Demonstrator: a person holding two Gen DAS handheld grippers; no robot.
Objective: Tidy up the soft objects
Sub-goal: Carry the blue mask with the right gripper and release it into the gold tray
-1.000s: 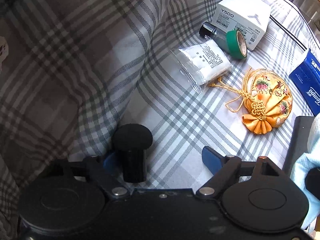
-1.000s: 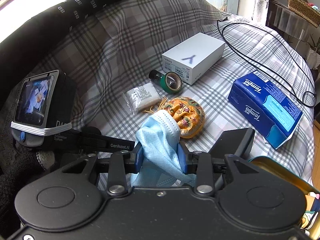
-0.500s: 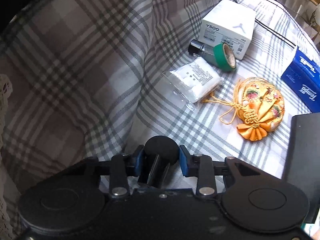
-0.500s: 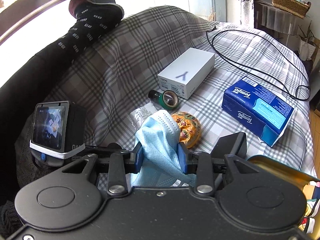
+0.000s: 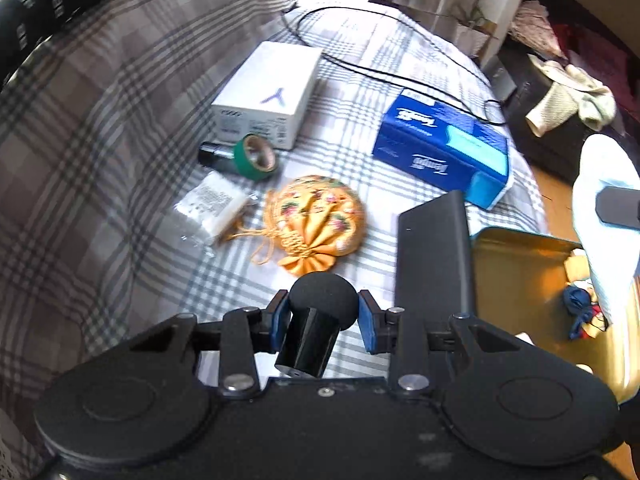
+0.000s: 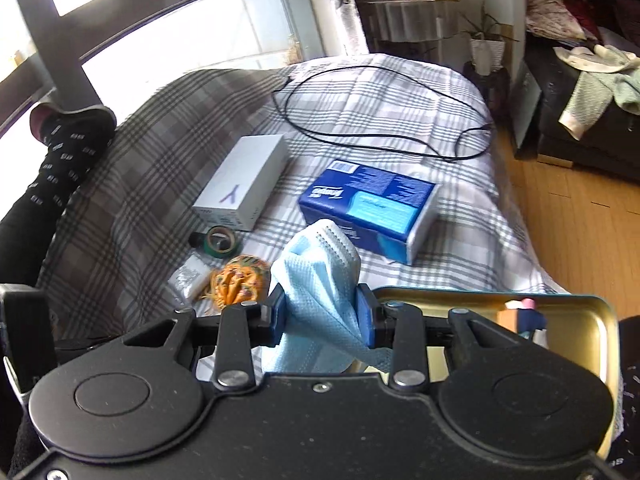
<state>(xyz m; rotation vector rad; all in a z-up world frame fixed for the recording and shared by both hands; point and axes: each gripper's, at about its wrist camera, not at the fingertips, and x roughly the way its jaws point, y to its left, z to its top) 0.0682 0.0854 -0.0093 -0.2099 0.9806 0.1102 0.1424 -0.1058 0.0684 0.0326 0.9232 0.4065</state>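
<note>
Near the bed's (image 6: 400,92) right edge sits a gold tin (image 6: 576,304), lid open, with a few small colourful items I cannot identify inside. The right gripper (image 6: 322,316) clenches a blue mask (image 6: 320,276) just left of it; I'd carry the mask over the tin before releasing. The left gripper (image 5: 322,316) is clamped on a black foam-capped mic (image 5: 316,320).

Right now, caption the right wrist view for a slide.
Right gripper holds a blue face mask beside the open gold tin.
</note>
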